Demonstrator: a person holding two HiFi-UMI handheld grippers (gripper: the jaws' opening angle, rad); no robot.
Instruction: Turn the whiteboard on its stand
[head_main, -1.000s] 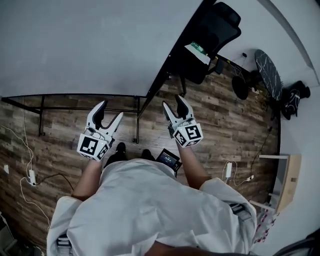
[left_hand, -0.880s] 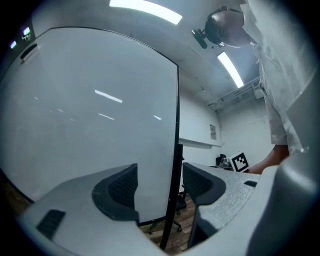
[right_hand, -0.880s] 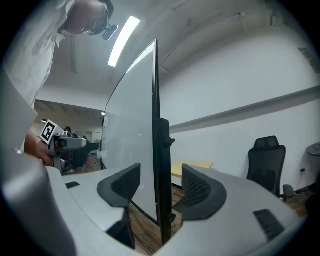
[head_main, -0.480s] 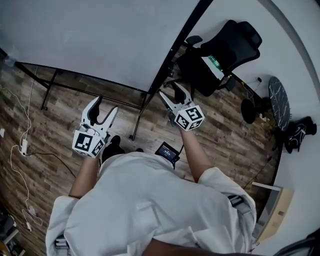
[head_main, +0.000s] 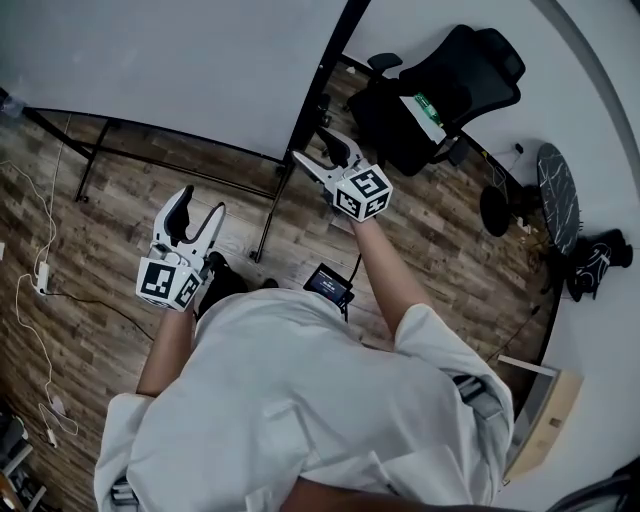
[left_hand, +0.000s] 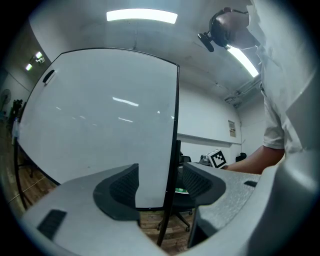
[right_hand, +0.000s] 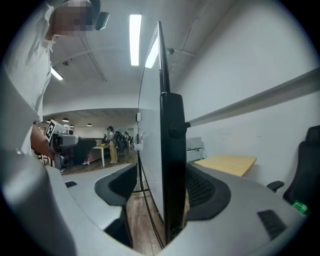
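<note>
head view: above the person, facing steeply down on the large white whiteboard in a black frame (head_main: 150, 60) and the brown wood-plank floor (head_main: 120, 210) | left gripper view: level, facing the board's white face, near | right gripper view: level, edge-on, very close to the black side post (right_hand: 172, 150) | shared: whiteboard, all three

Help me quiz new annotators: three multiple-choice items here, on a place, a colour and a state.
1. In the head view, the office chair stands: A) right of the whiteboard; B) behind the person; C) left of the whiteboard.
2. The whiteboard's frame is: A) red; B) black; C) yellow.
3. The right gripper's jaws are: A) shut, empty; B) apart, straddling the board's side edge; C) clamped on the chair.
Answers: 1 A, past the board's right edge; 2 B, black edging in both gripper views; 3 B, they have just been opening, the upright between them.
</note>
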